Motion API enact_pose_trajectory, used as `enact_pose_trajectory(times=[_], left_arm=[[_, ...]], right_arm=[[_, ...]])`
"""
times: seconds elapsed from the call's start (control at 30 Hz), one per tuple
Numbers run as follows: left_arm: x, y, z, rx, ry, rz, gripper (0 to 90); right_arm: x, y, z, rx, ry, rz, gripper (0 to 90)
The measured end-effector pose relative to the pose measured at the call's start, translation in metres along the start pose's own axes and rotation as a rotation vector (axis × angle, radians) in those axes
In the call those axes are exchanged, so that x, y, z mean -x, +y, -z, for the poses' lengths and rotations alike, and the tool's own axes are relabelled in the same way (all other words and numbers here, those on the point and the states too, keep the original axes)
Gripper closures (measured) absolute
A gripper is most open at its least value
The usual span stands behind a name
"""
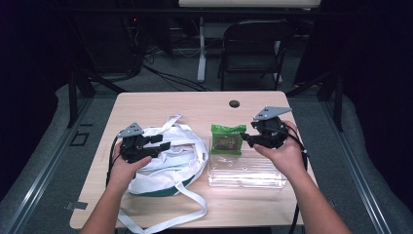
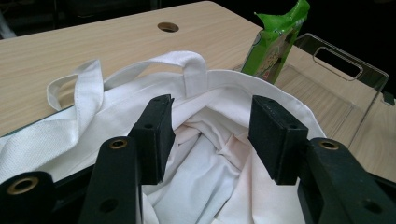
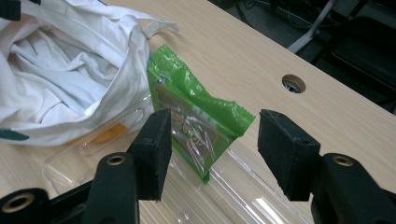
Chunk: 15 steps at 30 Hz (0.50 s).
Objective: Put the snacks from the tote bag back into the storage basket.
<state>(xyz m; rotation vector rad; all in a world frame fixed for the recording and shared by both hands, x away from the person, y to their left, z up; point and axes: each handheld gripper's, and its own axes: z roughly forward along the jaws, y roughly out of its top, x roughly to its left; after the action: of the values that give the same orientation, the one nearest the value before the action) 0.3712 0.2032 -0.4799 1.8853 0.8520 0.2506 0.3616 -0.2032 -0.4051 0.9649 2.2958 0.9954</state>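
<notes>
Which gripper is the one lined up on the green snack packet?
The right gripper: its open jaws frame the green packet leaning in the clear tray. The left gripper, also open, sits over the white tote bag.

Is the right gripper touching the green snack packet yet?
Apart. In the right gripper view the right gripper stands open, and the green snack packet leans in the clear tray beyond the jaws, with tray visible between pad and wrapper.

Lab, dark curtains (image 1: pixel 29 58), folding chair (image 1: pixel 253 46)
</notes>
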Motion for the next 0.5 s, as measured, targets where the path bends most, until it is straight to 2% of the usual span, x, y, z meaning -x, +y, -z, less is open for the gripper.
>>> enact_pose_trajectory(times=[0.3,0.37,0.47,0.5], left_arm=[[0.001,0.000,-0.002,-0.002,-0.008,-0.007,49.5],[0.001,0.000,-0.002,0.000,-0.009,-0.008,49.5],[0.001,0.001,-0.002,0.000,-0.010,-0.003,49.4],[0.001,0.001,-0.002,0.002,-0.012,-0.002,49.4]], right_arm=[[-0.013,-0.025,0.009,0.023,0.005,-0.003,43.3],[-0.019,-0.034,0.012,0.062,0.027,0.002,41.5],[-0.023,-0.040,0.014,0.078,0.031,0.002,40.6],[-0.026,-0.045,0.015,0.089,0.031,-0.013,40.0]])
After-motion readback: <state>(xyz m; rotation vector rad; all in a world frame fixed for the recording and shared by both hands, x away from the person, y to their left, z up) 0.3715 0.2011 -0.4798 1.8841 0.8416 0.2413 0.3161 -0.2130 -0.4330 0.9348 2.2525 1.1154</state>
